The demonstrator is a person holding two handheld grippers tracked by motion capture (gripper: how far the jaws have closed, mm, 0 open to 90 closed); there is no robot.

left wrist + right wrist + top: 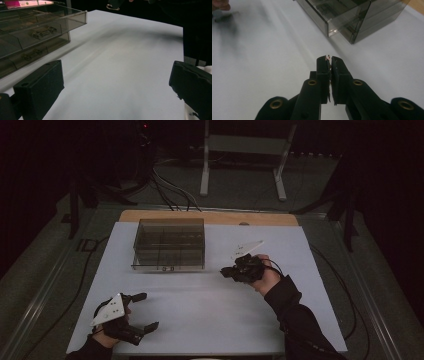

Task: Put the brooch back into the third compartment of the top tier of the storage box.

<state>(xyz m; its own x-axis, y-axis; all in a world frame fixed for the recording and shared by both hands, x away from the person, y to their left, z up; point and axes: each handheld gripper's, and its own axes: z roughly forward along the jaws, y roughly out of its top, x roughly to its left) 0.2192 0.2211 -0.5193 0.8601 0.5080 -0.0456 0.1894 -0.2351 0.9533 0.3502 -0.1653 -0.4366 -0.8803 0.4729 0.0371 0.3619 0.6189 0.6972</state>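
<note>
White table sheet (210,315) carries a smoked compartment box (170,245). Box lies at ten o'clock from the right gripper (226,271), the nearer one, pressed together on a thin sliver (328,57); left gripper (148,311) rests spread.

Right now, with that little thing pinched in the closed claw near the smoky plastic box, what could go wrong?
1. The right gripper pinches something tiny at the very tips of its jaws; what it is cannot be told. So slight a hold might let it slip onto the white table.
2. The smoky compartment box sits close ahead of that gripper, so a hurried move could bump its wall.
3. The left gripper rests open, well away from the box, so it could hardly steady it.
</note>
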